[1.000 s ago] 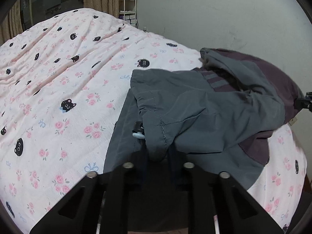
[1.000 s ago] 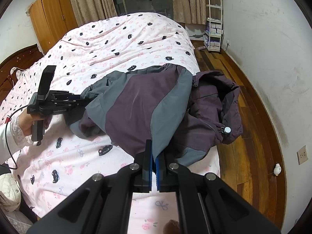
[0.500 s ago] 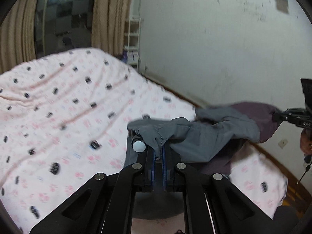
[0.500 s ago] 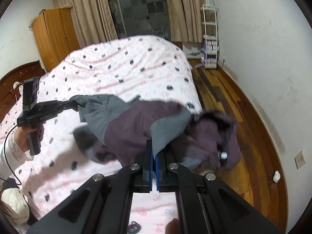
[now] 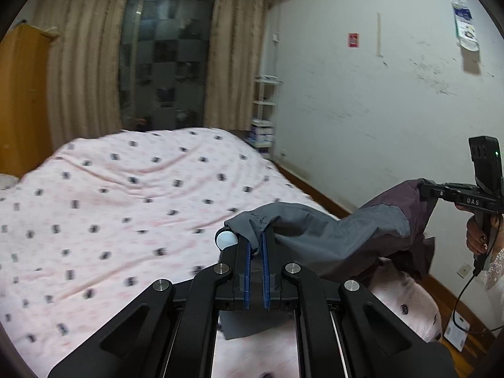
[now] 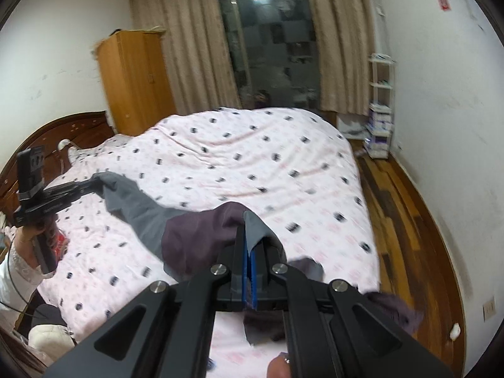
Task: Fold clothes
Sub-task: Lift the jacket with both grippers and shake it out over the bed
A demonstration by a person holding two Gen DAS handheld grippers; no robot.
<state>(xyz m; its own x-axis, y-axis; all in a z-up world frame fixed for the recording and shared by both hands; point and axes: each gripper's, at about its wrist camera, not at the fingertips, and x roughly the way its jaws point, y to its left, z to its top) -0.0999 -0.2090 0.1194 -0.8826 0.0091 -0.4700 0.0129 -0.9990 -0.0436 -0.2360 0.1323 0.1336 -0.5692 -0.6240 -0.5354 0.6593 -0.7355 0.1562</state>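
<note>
A grey and purple jacket (image 5: 340,236) hangs stretched in the air above the pink bed (image 5: 126,195). My left gripper (image 5: 255,236) is shut on a grey edge of it, beside a white cord stopper (image 5: 225,240). My right gripper (image 6: 249,236) is shut on the opposite edge, where grey and purple panels (image 6: 201,236) meet. In the left wrist view the right gripper (image 5: 423,189) shows at the far right, held by a hand (image 5: 477,236). In the right wrist view the left gripper (image 6: 94,184) shows at the left, pinching grey cloth. The jacket's lower part droops out of sight.
The bed's sheet (image 6: 252,163) is pink with dark cat prints. A wooden wardrobe (image 6: 135,78) and curtains (image 6: 189,41) stand behind it. A white shelf rack (image 6: 379,104) stands by the right wall, over wooden floor (image 6: 406,220). A dark headboard (image 6: 63,132) is at left.
Both grippers have risen, lifting the jacket off the bed and stretching it between them. The left gripper went from open over the cloth to shut on it.
</note>
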